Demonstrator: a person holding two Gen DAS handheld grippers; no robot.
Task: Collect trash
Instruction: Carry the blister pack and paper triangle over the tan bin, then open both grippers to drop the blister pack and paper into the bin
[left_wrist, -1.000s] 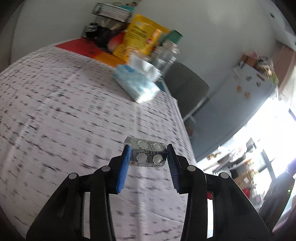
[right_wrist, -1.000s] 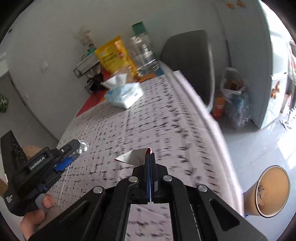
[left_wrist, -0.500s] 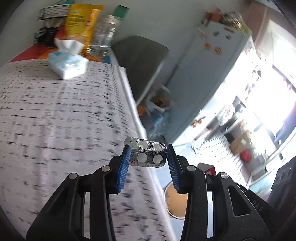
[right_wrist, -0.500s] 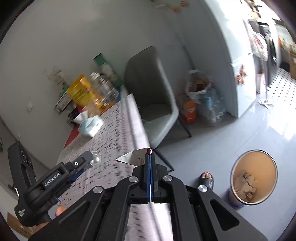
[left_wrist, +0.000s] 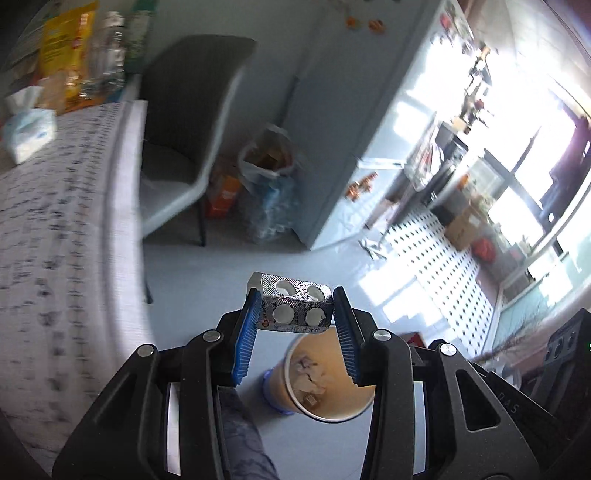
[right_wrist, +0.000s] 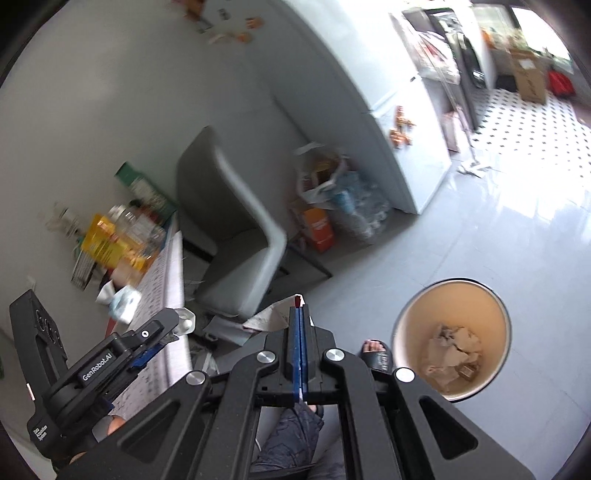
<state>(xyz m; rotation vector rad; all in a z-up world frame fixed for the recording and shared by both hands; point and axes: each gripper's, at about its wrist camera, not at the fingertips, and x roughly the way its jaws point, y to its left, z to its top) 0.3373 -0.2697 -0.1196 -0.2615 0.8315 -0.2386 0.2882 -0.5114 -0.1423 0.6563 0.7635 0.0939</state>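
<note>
My left gripper (left_wrist: 295, 317) is shut on a silver pill blister pack (left_wrist: 293, 306) and holds it in the air past the table edge, above the floor. Below it stands a tan round trash bin (left_wrist: 325, 384) with crumpled paper inside. My right gripper (right_wrist: 299, 321) is shut on a thin white paper scrap (right_wrist: 273, 315) that sticks out to the left of the pads. The same bin (right_wrist: 452, 339) shows at the lower right of the right wrist view. The left gripper (right_wrist: 177, 325) with the blister pack also shows there, at the left.
The table with a patterned cloth (left_wrist: 55, 229) lies at the left, with a tissue pack (left_wrist: 27, 134) and snack bags at its far end. A grey chair (right_wrist: 236, 236) stands by the table. Bags and boxes (right_wrist: 332, 206) sit against the fridge (right_wrist: 406, 147). A sandalled foot (right_wrist: 376, 354) is beside the bin.
Both grippers have swung away from the table toward the floor, each with its trash in it. The bin has come closer in both views and now lies just under the left gripper.
</note>
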